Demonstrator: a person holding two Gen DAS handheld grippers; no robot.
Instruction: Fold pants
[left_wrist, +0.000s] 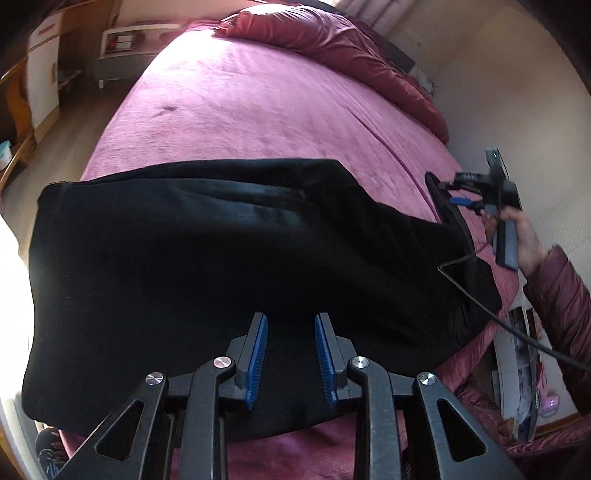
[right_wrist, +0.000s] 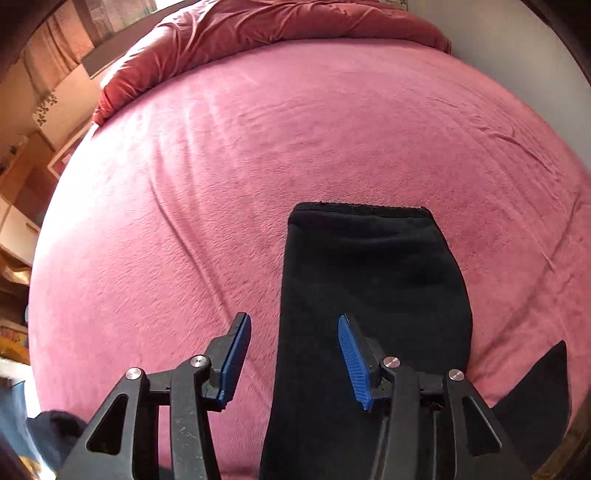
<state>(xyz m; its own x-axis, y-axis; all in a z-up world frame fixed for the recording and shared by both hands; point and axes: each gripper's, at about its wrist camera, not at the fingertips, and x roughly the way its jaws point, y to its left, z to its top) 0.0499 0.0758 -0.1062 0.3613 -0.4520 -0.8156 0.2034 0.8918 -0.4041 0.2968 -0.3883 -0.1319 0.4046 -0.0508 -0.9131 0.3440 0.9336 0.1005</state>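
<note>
Black pants (left_wrist: 229, 266) flat on pink bed (left_wrist: 258, 110); left tool (left_wrist: 290, 354) and right tool (right_wrist: 293, 360) both open, empty, above fabric.

Daylight glare on bed (left_wrist: 258, 92) far end/left; heavy fisheye warp, edges dark, slight blur.

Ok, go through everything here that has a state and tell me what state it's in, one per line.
Black pants: lying folded on the bed, not gripped.
Left claw: open, empty, over the pants.
Right claw: open wide, empty, above the pants' edge.
Pink bedspread: spread flat, lightly creased.
Red duvet: bunched at the far end.
</note>
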